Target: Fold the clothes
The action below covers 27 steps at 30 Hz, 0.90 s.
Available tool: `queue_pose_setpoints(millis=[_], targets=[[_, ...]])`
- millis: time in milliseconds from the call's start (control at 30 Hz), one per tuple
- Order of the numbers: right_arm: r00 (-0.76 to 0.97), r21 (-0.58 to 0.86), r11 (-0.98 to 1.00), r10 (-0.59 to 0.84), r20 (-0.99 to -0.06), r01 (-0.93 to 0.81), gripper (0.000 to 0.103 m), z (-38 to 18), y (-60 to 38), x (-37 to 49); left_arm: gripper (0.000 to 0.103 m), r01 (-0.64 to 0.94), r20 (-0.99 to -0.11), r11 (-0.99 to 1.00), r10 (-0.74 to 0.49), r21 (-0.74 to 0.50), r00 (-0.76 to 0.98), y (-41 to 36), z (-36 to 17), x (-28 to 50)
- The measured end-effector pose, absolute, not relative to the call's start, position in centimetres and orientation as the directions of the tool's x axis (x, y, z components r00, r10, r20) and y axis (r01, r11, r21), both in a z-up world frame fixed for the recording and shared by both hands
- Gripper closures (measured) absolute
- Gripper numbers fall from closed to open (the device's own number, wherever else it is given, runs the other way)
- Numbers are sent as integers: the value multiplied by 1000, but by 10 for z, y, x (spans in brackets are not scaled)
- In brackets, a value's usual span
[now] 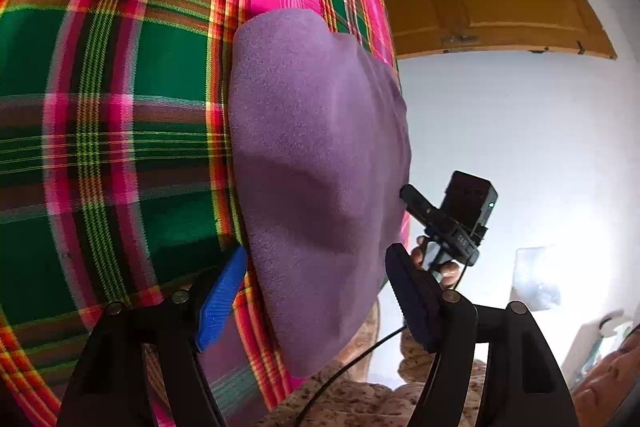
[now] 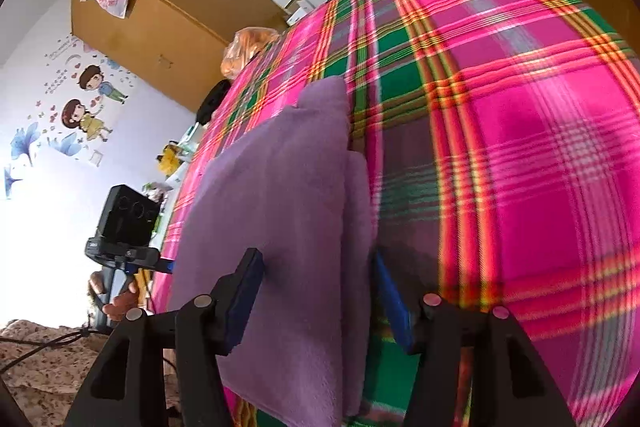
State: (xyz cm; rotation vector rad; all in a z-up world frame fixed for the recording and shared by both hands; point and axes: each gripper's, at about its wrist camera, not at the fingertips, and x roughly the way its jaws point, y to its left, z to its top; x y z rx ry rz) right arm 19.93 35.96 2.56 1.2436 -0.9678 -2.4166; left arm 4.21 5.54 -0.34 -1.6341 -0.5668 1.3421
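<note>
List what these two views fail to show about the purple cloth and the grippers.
- Left wrist view: the purple cloth's lower edge, hidden behind the left hand-held gripper.
- Right wrist view: the cloth's near end, cut off by the frame's bottom edge below the right hand-held gripper.
- Both views: the plaid cover is motion-blurred.

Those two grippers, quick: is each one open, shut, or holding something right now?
Left gripper: open, its fingers on either side of the purple cloth, not clamped.
Right gripper: open too, astride the same purple cloth, not pinching it.

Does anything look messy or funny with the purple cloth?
A little. The purple cloth on the plaid sheet is folded unevenly: in the right wrist view one layer sticks out past the other along its right edge, and a small corner pokes up at the far end. Nothing looks torn or spilled.
</note>
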Motion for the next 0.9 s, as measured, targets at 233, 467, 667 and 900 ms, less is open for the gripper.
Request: queue_pose_setpoints(millis=[233, 467, 667, 900], targets=[[-579, 707, -707, -564, -589, -30, 36, 23, 360, 186, 28, -198, -499, -458, 795, -866, 343, 55, -1, 47], [-576, 692, -722, -562, -594, -9, 38, 23, 354, 183, 27, -163, -500, -474, 791, -865, 354, 60, 1, 49], [-588, 659, -752, -521, -618, -26, 54, 22, 352, 186, 29, -82, -485, -489, 806, -869, 340, 41, -4, 52], [-600, 605, -796, -471, -647, -28, 57, 25, 344, 188, 53, -122, -573, -564, 766, -816, 292, 48, 6, 59]])
